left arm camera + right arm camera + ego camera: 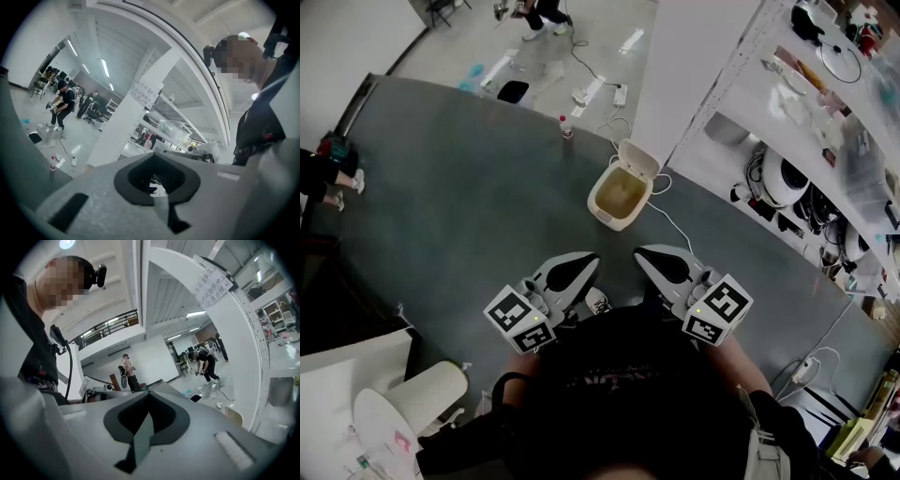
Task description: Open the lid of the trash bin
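A small cream trash bin [617,197] stands on the dark grey floor mat [469,206] ahead of me. Its lid [639,161] is raised and leans back, and the tan inside shows. My left gripper [587,263] and right gripper [641,253] are held side by side close to my body, well short of the bin and touching nothing. Both point level toward the room. In the left gripper view the left gripper [157,180] has its jaws together with nothing between them. The right gripper [146,418] looks the same in the right gripper view.
A white column [694,66] rises just behind the bin, with cluttered shelves [825,112] to its right. A white cable [677,223] runs past the bin. A small bottle [566,127] stands on the mat. A white ribbed container [427,394] sits at lower left. People stand far off.
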